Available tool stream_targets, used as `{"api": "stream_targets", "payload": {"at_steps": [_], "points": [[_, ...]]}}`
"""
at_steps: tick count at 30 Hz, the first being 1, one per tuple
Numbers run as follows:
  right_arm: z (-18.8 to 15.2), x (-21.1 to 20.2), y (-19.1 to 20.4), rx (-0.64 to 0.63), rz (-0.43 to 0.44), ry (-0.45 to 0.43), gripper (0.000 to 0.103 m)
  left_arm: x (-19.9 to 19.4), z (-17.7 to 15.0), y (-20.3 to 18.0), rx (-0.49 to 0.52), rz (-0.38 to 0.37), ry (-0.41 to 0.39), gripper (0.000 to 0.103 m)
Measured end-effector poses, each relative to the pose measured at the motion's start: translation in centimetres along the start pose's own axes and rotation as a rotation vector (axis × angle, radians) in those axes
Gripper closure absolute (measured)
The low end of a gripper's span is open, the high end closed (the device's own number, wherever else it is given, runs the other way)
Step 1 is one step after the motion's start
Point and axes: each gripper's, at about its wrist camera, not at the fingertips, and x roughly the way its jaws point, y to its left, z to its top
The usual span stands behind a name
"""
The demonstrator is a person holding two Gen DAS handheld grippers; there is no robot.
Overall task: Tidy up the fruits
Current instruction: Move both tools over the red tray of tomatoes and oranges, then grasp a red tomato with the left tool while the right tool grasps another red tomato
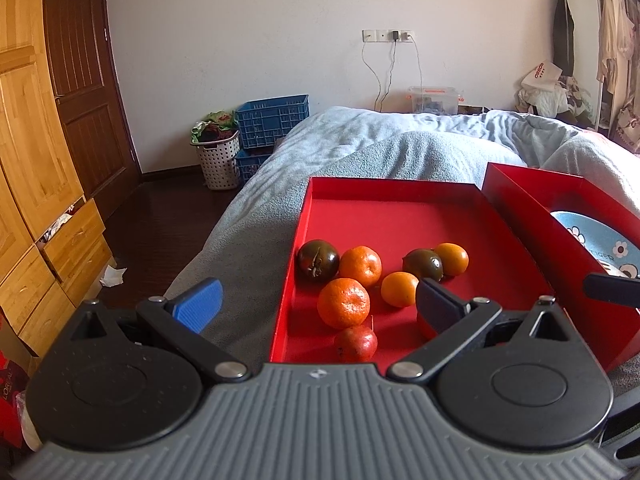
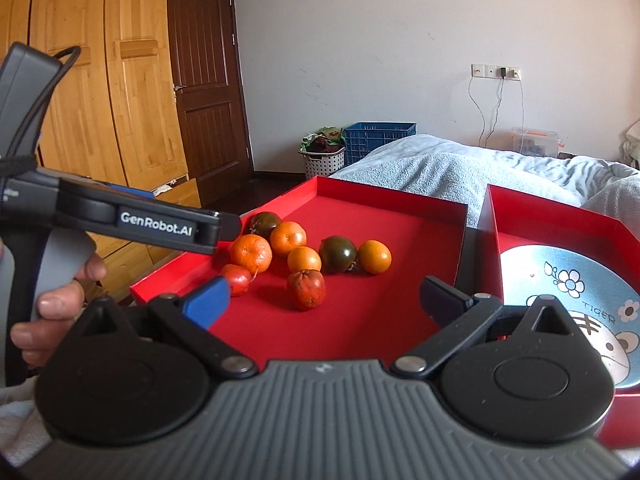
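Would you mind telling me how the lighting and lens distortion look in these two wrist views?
Left wrist view: soft daylight, the wardrobe bows from fisheye, and fruit in the red tray stays sharp. Right wrist view: same bowing on the door, with mild sheen on the plate.

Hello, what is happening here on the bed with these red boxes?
A person holds a two-finger gripper in each hand over a red tray on the bed. The left gripper and right gripper are both open and hold nothing. Oranges, dark tomatoes and small red fruits lie loose in the tray. The plate in the red box beside it holds no fruit.
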Motion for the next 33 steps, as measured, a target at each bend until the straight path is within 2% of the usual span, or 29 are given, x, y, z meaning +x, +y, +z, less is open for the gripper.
{"api": "stream_targets", "payload": {"at_steps": [16,25,33], "points": [[-0.8,0.1,0.0,-0.008,0.036,-0.009,0.0,0.3,-0.1,-0.2,0.02,-0.002,0.008,0.0],[0.4,-0.1,-0.5,-0.022,0.048,-0.036,0.0,0.1,0.0,-0.4,0.052,-0.033,-0.019,0.0],[1.4,2.6,-0.1,-0.066,0.06,0.012,0.0,0.5,0.2,0.1,0.048,-0.061,-0.023,0.0]]}}
